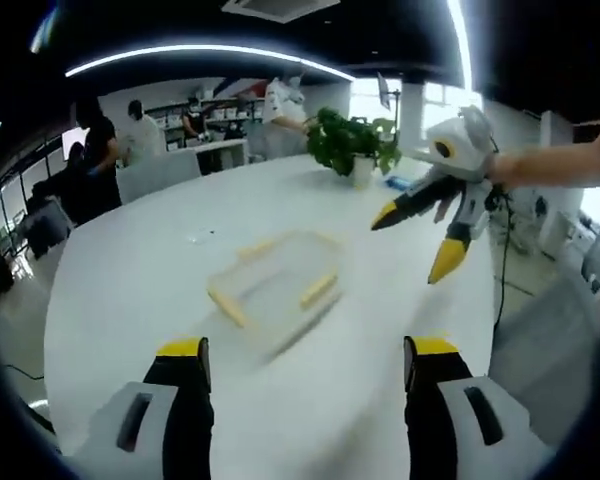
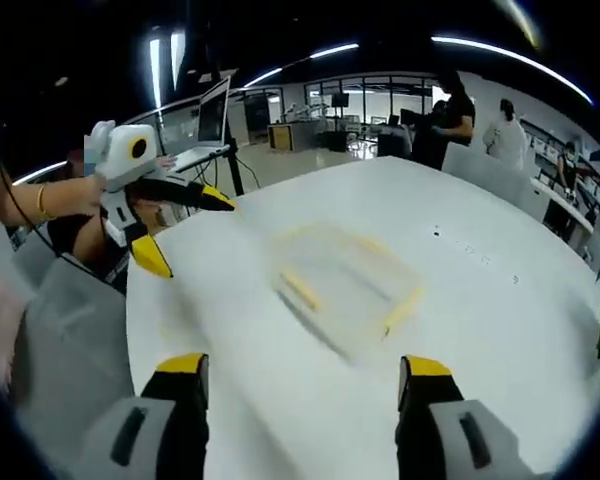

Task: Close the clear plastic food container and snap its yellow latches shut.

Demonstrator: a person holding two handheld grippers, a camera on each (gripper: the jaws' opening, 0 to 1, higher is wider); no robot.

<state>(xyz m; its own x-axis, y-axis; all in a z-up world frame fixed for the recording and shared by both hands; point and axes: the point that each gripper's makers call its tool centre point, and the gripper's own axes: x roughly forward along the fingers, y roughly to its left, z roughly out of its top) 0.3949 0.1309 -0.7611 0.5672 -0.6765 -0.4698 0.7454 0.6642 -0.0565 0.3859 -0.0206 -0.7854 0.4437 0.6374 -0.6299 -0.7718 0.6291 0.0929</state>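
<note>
The clear plastic container [image 1: 275, 280] with yellow latches lies flat on the white round table [image 1: 140, 260], blurred by motion. My left gripper [image 1: 307, 352] stands open in front of it, nothing between its yellow-tipped jaws. Held by a hand, the right gripper [image 1: 412, 243] hovers open above the table to the container's right. In the right gripper view the same container [image 2: 345, 285] lies beyond my open right gripper [image 2: 305, 365], and the left gripper [image 2: 192, 230] hangs open at the table's left edge, held by a hand.
A potted green plant [image 1: 352, 145] stands at the table's far side. Several people stand by desks and shelves behind the table [image 2: 500, 300]. A laptop [image 2: 208, 125] sits on a stand beyond the left edge.
</note>
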